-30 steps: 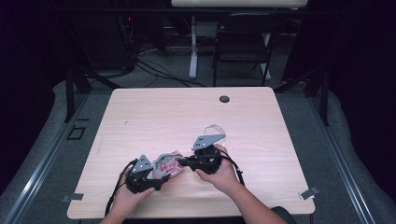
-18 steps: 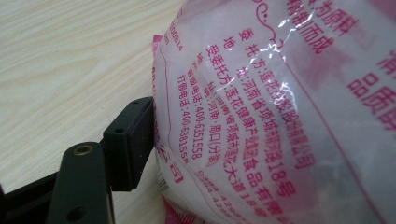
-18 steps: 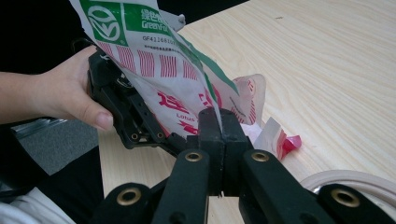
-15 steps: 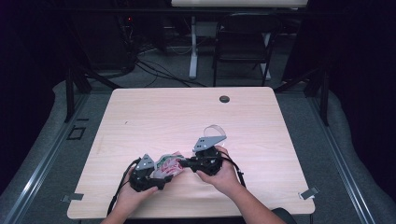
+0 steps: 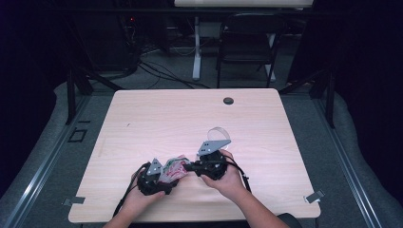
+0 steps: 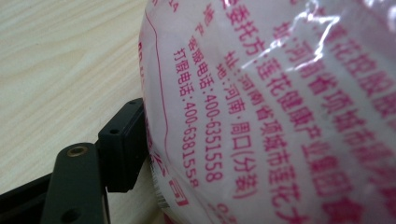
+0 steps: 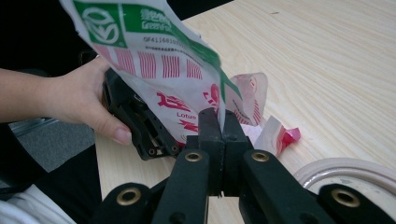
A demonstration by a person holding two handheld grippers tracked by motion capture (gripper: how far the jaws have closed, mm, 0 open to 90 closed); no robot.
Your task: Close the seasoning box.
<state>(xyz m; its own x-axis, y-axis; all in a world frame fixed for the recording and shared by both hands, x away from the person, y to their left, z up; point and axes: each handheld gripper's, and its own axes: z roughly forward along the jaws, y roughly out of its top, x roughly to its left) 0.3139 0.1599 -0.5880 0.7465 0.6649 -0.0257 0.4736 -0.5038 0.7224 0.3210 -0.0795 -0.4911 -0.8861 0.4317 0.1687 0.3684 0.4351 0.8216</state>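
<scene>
You hold both grippers close together near the front edge of the worktop (image 5: pixel 142 118), a little left of its middle, with a printed plastic bag (image 5: pixel 173 170) stretched between them. Your right gripper (image 7: pixel 219 122) has its two black jaws pressed together on a fold of the bag, pinching the white, green and red film just below a green logo panel. Your left gripper (image 5: pixel 154 178) sits just beside it, held in your left hand (image 7: pixel 88 100); in the left gripper view, one black jaw lies against the side of the bag (image 6: pixel 280 107), which bulges across the frame with rows of pink print and a phone number. The other jaw is hidden behind the bag, so I cannot tell whether that gripper is spread or clamped. A roll of clear tape (image 5: pixel 219 133) lies on the worktop just beyond your right hand (image 5: pixel 228 178), and its pale rim shows at the lower right corner of the right gripper view. A small dark round disc (image 5: pixel 228 100) sits near the far edge.
</scene>
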